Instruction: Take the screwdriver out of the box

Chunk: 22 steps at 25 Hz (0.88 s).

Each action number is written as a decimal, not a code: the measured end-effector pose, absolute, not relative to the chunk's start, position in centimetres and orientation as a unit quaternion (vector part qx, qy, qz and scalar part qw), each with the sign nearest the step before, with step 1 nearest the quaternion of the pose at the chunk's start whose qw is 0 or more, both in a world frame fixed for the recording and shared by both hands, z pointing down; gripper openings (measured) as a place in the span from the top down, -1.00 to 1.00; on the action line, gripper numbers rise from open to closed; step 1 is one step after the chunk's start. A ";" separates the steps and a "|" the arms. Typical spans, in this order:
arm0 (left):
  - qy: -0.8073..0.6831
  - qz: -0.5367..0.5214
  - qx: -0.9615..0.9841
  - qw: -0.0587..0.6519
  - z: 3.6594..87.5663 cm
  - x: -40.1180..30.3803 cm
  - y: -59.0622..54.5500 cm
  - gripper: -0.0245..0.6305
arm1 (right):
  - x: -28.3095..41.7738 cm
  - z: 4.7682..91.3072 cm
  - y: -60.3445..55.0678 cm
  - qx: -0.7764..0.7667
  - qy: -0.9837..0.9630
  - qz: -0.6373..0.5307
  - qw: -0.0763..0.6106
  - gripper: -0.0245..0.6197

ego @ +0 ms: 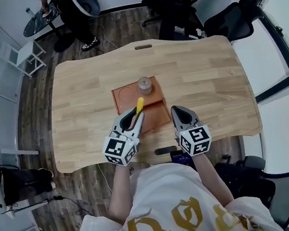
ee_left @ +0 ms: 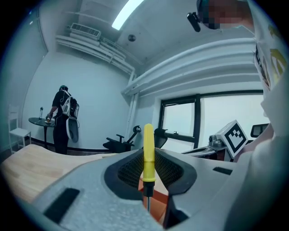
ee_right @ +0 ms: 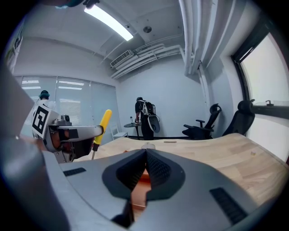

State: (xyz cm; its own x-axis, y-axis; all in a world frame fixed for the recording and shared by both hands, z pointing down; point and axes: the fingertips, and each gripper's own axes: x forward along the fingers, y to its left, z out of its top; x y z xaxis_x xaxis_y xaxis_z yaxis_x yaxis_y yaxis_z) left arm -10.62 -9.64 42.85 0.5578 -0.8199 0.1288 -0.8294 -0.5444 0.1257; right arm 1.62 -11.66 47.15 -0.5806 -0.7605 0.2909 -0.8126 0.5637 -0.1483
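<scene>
— So, item one: the screwdriver (ee_left: 148, 153)?
— Clamped in the left gripper (ego: 134, 116), whose jaws are partly closed and pinch its yellow handle. Its long axis is close to upright, with the handle end up and the metal shaft pointing down at the box (ego: 124, 96).
— Location?
— In the air above the box's near part, over the wooden table (ego: 196, 65).
— Item two, the right gripper (ee_right: 145, 168)?
— Its jaws are brought together with nothing between them. It sits by the box's near right corner.
</scene>
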 end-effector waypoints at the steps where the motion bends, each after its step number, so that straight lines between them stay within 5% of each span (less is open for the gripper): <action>1: -0.470 0.023 0.878 0.086 42.7 -10.7 -9.4 0.70 | 1.7 47.0 -11.6 0.450 -0.878 0.133 0.094 0.89; 22: -0.480 0.007 0.872 0.096 42.7 -11.8 -7.9 0.70 | 1.7 46.2 -10.0 0.452 -0.880 0.118 0.087 0.89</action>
